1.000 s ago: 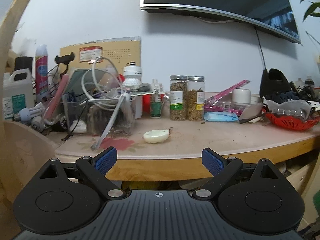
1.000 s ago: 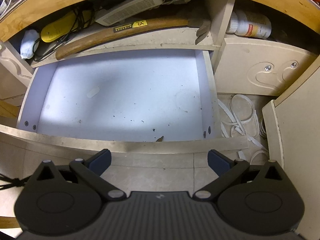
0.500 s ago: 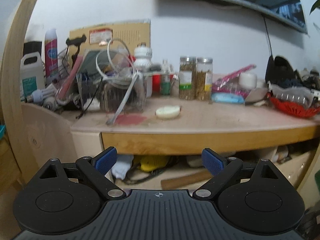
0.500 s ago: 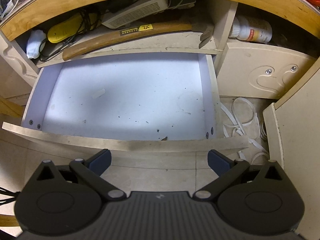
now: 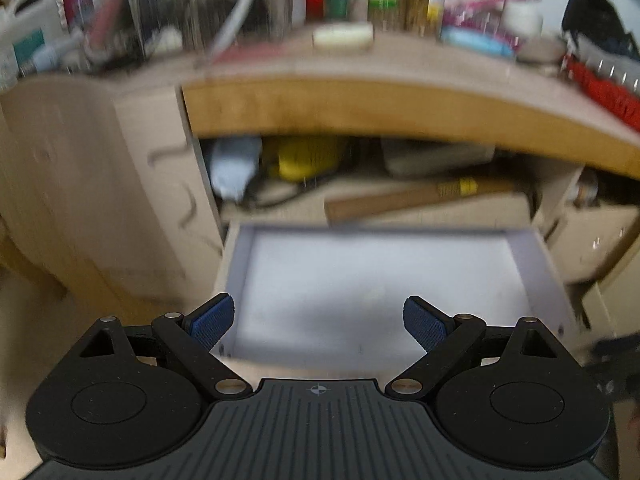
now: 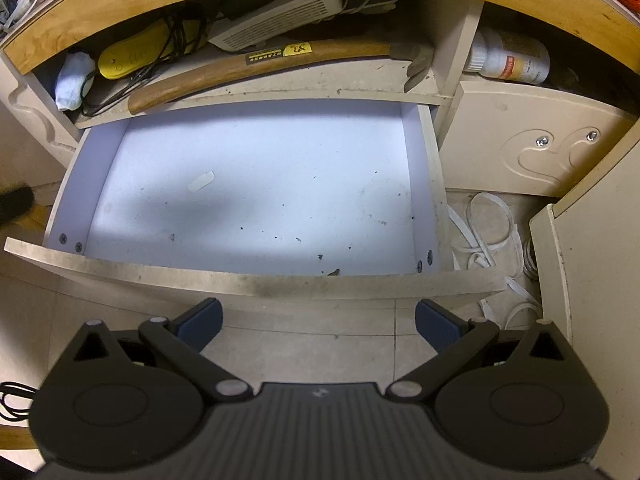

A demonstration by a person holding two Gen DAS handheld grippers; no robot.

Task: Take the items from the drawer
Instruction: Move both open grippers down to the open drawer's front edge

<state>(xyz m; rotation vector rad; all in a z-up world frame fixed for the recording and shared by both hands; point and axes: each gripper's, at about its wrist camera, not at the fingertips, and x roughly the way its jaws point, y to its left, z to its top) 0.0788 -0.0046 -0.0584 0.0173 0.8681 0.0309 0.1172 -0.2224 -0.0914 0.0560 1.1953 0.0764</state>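
The drawer (image 6: 248,280) is pulled out below the desk; its white floor holds only specks and a small pale scrap (image 6: 201,181). It also shows, blurred, in the left wrist view (image 5: 536,264). My right gripper (image 6: 318,320) is open and empty, above the floor tiles just in front of the drawer's front panel. My left gripper (image 5: 318,318) is open and empty, over the drawer's front left part. A pale oval item (image 5: 342,36) lies on the desk top (image 5: 400,68).
The shelf above the drawer holds a wooden-handled hammer (image 6: 260,68), a yellow device (image 6: 136,50) with black cables, a white box (image 6: 280,16) and a pale cloth bundle (image 6: 74,80). A white bottle (image 6: 508,60) lies in the right compartment. White straps (image 6: 488,232) lie on the floor.
The left gripper has swung down from the desk top to face the shelf and open drawer; its view is motion-blurred. The right gripper has drifted slightly, still open.
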